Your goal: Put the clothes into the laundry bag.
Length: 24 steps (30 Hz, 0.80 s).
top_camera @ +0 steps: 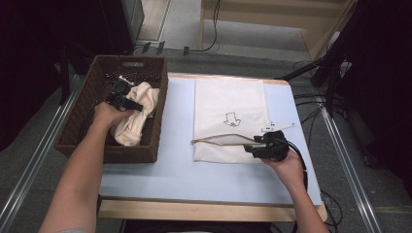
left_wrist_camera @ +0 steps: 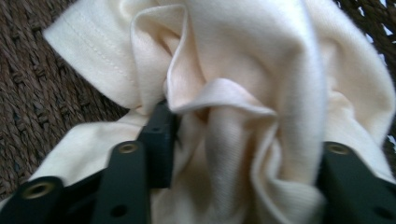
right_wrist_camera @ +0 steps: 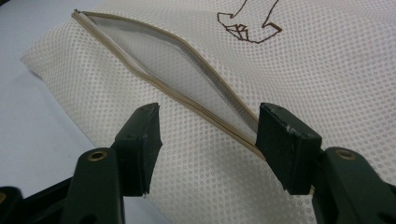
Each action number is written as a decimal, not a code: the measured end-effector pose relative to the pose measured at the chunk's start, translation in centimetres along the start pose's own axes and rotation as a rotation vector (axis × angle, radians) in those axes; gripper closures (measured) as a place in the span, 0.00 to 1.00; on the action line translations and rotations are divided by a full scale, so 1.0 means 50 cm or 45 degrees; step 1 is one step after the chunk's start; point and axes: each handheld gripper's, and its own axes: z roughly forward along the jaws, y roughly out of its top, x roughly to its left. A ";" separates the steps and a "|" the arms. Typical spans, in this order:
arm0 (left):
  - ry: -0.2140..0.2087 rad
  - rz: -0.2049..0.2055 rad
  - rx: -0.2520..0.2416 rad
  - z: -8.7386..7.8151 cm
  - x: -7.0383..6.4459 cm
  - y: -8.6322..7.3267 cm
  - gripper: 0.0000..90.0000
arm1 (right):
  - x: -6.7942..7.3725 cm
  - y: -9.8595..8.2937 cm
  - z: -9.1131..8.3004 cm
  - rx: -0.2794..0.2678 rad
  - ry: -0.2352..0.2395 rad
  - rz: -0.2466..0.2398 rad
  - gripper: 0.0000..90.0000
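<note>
Cream garment (top_camera: 134, 112) bunched in wicker basket (top_camera: 77, 121) at table's left; mesh laundry bag (top_camera: 228, 104) flat on blue table (top_camera: 160, 174) to the right, well apart from basket, zipper opening (top_camera: 221, 141) gaping near its front edge. Left gripper (top_camera: 127, 104) down in basket, jaws wide apart and straddling a thick fold of the garment (left_wrist_camera: 243, 93); cloth pushed between them, one pad (left_wrist_camera: 159, 135) pressed into it, not yet pinched. Right gripper (top_camera: 257, 145) at bag's right front corner, jaws spread wide over the mesh bag (right_wrist_camera: 327, 70), one pad (right_wrist_camera: 285, 144) at the zipper's end, other pad (right_wrist_camera: 140, 140) on the lower mesh; nothing clamped. Step in hand, by judgement: grab garment for loading into bag while mouth gets held open. For a good grab: close on the thick central bunch, not a loose hem, so whole piece lifts in one go and clears basket wall. For the bag: pinch upper lip of zipper opening (right_wrist_camera: 187, 79) only, not both layers, then lift to widen mouth. Risk if both layers caught: mouth pinned shut. Drawn arrow-like mark (top_camera: 232, 119) on bag's top face, irrelevant to grip.
</note>
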 end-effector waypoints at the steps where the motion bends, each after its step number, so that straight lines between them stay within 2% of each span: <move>1: -0.007 -0.001 0.006 -0.001 0.001 0.001 0.63 | 0.000 0.000 0.001 0.000 0.000 -0.004 0.46; 2: -0.017 0.016 0.024 -0.003 -0.002 0.005 0.67 | 0.000 0.001 0.002 -0.002 0.002 -0.009 0.46; 5: -0.024 0.008 0.036 -0.004 -0.004 0.006 0.71 | 0.001 0.001 0.002 -0.002 0.004 -0.014 0.46; 6: -0.078 -0.020 0.055 -0.008 -0.001 0.006 0.72 | 0.001 0.002 0.002 -0.003 0.001 -0.009 0.46; 7: -0.078 -0.020 0.055 -0.008 -0.001 0.006 0.72 | 0.001 0.002 0.002 -0.003 0.001 -0.009 0.46; 9: -0.145 -0.082 0.092 -0.013 0.007 0.008 0.72 | -0.002 0.001 0.001 -0.006 0.003 -0.001 0.46; 10: -0.161 -0.108 0.103 -0.016 0.010 0.009 0.72 | -0.004 0.001 0.000 -0.007 -0.001 0.001 0.46; 11: -0.164 -0.106 0.096 -0.022 0.010 0.011 0.73 | -0.006 0.000 -0.004 -0.010 -0.004 0.006 0.46; 12: -0.150 -0.062 0.057 -0.037 0.007 0.017 0.73 | -0.007 0.000 -0.006 -0.016 -0.006 0.010 0.46; 13: -0.150 -0.058 0.037 -0.046 0.006 0.021 0.73 | -0.007 0.000 -0.008 -0.022 -0.008 0.009 0.46; 14: -0.150 -0.058 0.037 -0.046 0.006 0.021 0.73 | -0.008 -0.001 -0.009 -0.029 -0.005 0.008 0.46; 16: -0.173 -0.066 0.012 -0.063 0.003 0.029 0.73 | -0.009 -0.001 -0.009 -0.024 -0.008 0.011 0.46; 18: -0.170 -0.057 0.012 -0.080 0.002 0.035 0.73 | -0.009 -0.002 -0.009 -0.023 -0.008 0.011 0.46; 21: -0.187 -0.095 -0.038 -0.117 0.010 0.040 0.73 | -0.008 -0.001 -0.009 -0.030 -0.001 0.010 0.46; 22: -0.187 -0.095 -0.038 -0.117 0.010 0.040 0.73 | -0.008 -0.001 -0.009 -0.030 -0.001 0.010 0.46; 23: -0.182 -0.100 -0.050 -0.125 0.010 0.041 0.73 | -0.007 0.000 -0.009 -0.028 0.001 0.012 0.46; 24: -0.180 -0.083 -0.060 -0.141 0.008 0.047 0.73 | -0.007 0.001 -0.008 -0.025 -0.001 0.010 0.46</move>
